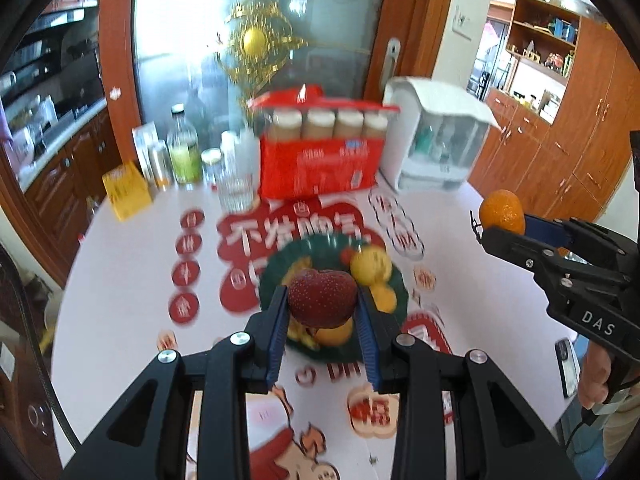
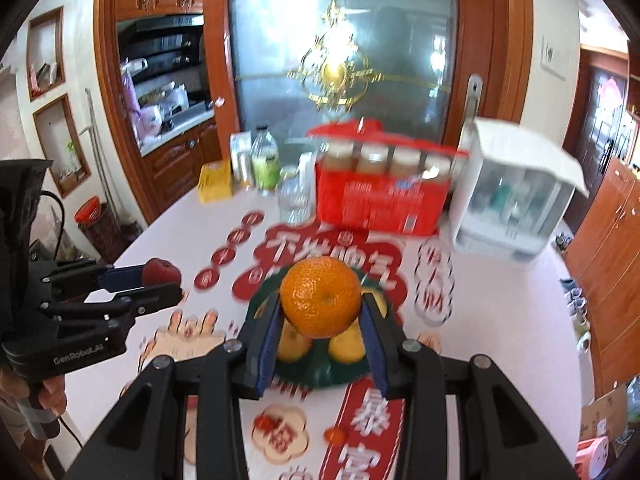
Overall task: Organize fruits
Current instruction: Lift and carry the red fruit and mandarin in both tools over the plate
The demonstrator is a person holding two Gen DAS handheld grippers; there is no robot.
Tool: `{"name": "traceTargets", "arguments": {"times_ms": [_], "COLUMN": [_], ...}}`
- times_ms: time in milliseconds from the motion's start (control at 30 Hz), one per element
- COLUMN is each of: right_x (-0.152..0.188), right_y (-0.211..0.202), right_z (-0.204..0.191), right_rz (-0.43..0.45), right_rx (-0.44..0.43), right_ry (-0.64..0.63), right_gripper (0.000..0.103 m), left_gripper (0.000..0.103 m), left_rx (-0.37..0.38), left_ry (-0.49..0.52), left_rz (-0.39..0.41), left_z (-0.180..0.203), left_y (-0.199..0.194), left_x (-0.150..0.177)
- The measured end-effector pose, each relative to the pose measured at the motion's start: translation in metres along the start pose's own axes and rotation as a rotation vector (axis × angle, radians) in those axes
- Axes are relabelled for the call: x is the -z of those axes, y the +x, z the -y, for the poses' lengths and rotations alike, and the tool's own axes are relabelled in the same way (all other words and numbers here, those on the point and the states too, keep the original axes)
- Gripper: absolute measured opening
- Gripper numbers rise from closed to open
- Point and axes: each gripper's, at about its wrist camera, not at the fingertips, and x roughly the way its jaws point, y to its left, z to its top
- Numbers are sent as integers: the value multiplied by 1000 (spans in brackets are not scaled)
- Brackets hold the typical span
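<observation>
Two grippers, one fruit each: left gripper [image 1: 322, 300] clamps a red apple [image 1: 322, 297], right gripper [image 2: 320, 304] clamps an orange [image 2: 320, 297], both held above the green plate [image 1: 394, 280]. Plate holds approx three yellow fruits [image 2: 347, 346]; blur makes the count unsure. Behind the plate: one red box [image 1: 320, 168], one white dispenser [image 1: 436, 140], a few bottles. Table [image 1: 120, 280] is open to the left of the plate. Apple's stem dimple faces up; orange's navel faces the camera.
</observation>
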Motion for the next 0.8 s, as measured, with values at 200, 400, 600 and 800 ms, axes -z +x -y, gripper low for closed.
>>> {"name": "traceTargets", "arguments": {"times_ms": [200,400,600,800], "right_x": [-35,-25,6,31], "right_y": [27,91,149,193], "right_z": [12,19,22,24], "right_rz": [-3,-113,-227,-300], "right_rx": [4,-31,-58,-75], "right_ry": [22,58,77,79], "right_gripper": [38,38,39,39], "left_gripper": [31,31,31,31], "left_rx": [-37,-24,-10,5], "left_ry": [23,-8,-59,-73], "left_rz": [29,-61,-177,-276], "left_z": [-3,-7,-11,-9], "left_y": [20,82,155,216], "left_x": [-47,-62,-49,-31]}}
